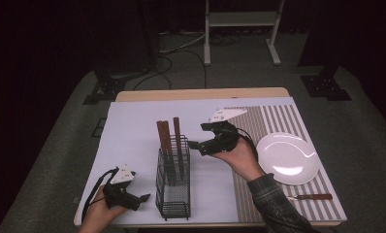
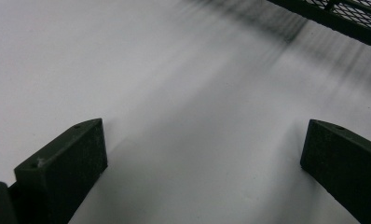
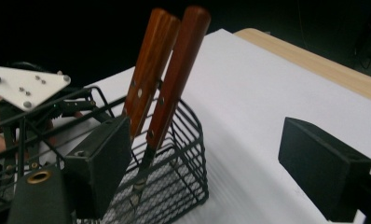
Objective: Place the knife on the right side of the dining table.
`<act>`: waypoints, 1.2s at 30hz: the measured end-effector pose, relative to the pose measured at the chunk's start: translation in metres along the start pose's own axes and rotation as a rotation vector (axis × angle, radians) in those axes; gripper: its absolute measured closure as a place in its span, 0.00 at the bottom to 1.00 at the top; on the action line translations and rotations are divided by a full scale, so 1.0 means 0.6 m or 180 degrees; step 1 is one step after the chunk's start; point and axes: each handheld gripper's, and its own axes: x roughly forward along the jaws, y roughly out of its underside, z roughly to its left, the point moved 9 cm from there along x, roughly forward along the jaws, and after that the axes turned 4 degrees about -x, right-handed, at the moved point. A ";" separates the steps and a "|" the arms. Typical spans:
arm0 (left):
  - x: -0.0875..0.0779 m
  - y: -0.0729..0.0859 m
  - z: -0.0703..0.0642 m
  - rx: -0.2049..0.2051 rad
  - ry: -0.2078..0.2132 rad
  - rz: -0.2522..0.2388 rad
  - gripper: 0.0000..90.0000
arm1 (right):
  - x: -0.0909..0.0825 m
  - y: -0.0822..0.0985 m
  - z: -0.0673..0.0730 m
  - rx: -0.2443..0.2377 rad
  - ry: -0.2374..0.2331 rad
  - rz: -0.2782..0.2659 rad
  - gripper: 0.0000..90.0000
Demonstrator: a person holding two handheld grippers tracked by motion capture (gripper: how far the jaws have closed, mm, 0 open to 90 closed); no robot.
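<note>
Basket (image 1: 173,187) between two open-jawed grippers

The left hand (image 1: 100,206) enters at the lower left of the high view, clasping the black two-jaw left gripper (image 1: 141,198) with its grey three-cornered plate, jaws pointing toward the frame's right and spread wide, nothing between them. The right hand (image 1: 242,156), in a plaid sleeve (image 1: 273,201), holds the matching right gripper (image 1: 195,146) mid-frame, jaws parted and pointing left.
</note>
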 end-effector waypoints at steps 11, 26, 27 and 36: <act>0.000 0.000 0.000 -0.0006 0.0000 -0.0007 0.00 | 0.020 -0.041 0.002 -0.0022 -0.0177 -0.0145 0.24; 0.000 0.000 0.000 0.0002 0.0002 0.0004 0.00 | 0.056 -0.064 -0.001 -0.0049 -0.0305 -0.0189 0.40; 0.000 0.000 0.000 0.0001 0.0002 0.0004 0.00 | 0.058 -0.064 -0.001 -0.0042 -0.0311 -0.0181 0.41; 0.000 0.000 0.000 0.0001 0.0001 0.0003 0.00 | 0.071 -0.067 0.000 -0.0068 -0.0358 -0.0151 0.58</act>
